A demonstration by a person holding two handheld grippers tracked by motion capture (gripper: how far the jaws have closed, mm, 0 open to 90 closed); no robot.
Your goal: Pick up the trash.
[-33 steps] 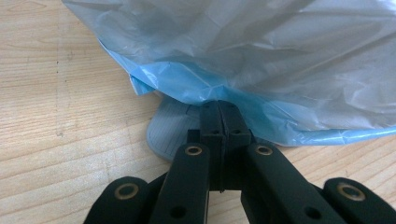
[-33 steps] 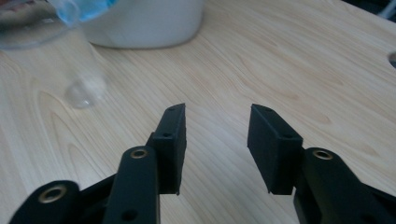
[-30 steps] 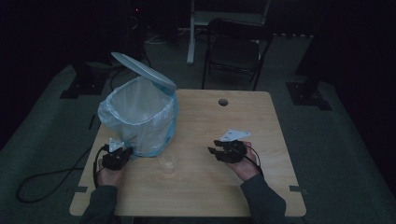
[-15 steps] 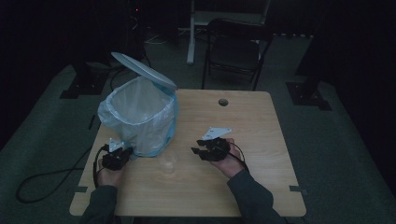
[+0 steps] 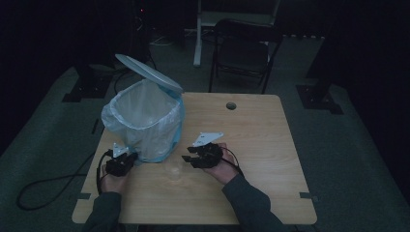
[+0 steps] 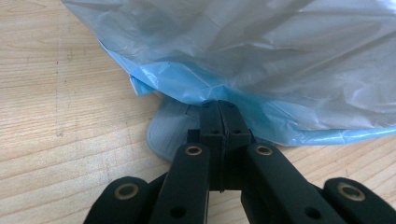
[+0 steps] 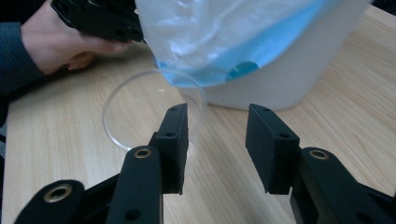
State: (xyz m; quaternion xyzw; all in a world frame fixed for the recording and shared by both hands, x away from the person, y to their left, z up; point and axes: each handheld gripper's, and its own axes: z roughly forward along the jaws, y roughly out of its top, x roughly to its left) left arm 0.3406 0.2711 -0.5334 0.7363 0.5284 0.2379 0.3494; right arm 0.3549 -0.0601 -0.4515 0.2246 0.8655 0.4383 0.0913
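High view overhead, both gripper views close, sharing the bin (image 5: 145, 121).

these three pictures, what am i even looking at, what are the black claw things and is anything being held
A person sits at a wooden table holding a black hand-held gripper in each hand. The wide, dim picture is taken from above the table. The other two come from cameras riding on the grippers, looking along their own black jaws.

On the table stands a pedal bin lined with a plastic bag, its lid raised. A clear plastic cup stands in front of it.

The left gripper is shut, its tip down on the bin's grey pedal. The right gripper is open and holds nothing; the cup sits just ahead of its jaws.
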